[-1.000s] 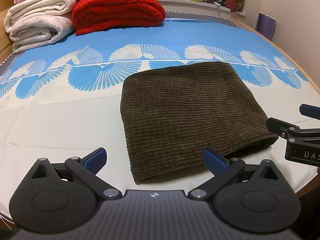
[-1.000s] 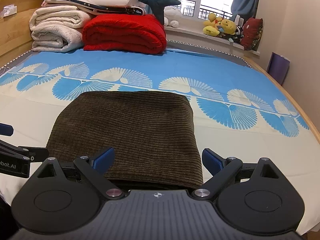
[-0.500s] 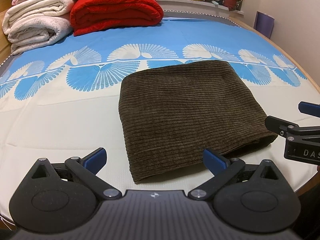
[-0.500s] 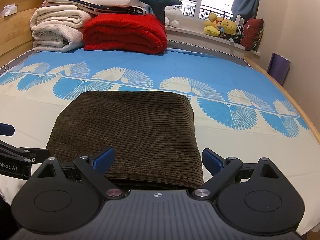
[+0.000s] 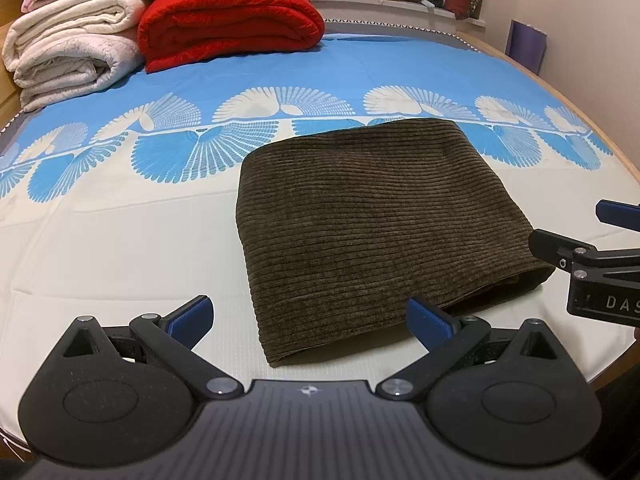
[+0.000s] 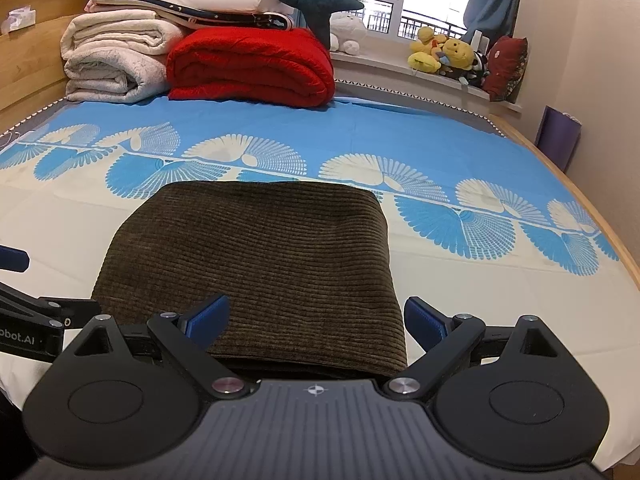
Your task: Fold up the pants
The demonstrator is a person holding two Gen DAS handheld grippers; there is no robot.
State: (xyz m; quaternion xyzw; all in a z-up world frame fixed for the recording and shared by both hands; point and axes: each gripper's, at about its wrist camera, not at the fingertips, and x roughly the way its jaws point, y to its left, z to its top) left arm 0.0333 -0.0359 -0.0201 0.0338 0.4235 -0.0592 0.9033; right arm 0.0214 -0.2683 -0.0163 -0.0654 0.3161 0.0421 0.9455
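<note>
The brown corduroy pants (image 5: 376,224) lie folded into a compact rectangle on the bed; they also show in the right wrist view (image 6: 256,268). My left gripper (image 5: 310,320) is open and empty, just in front of the pants' near left corner. My right gripper (image 6: 316,320) is open and empty, hovering at the pants' near edge. The right gripper's fingers (image 5: 560,250) show at the right edge of the left wrist view, and the left gripper's fingers (image 6: 52,308) at the left edge of the right wrist view.
The bed sheet (image 5: 120,248) is cream with a blue fan pattern. A folded red blanket (image 6: 252,68) and white blankets (image 6: 112,64) are stacked at the far end. Plush toys (image 6: 444,54) sit on the windowsill. The wooden bed edge (image 6: 600,216) runs along the right.
Both grippers stay open and almost still. The left wrist view has shifted slightly, with the pants a little nearer the frame's middle.
</note>
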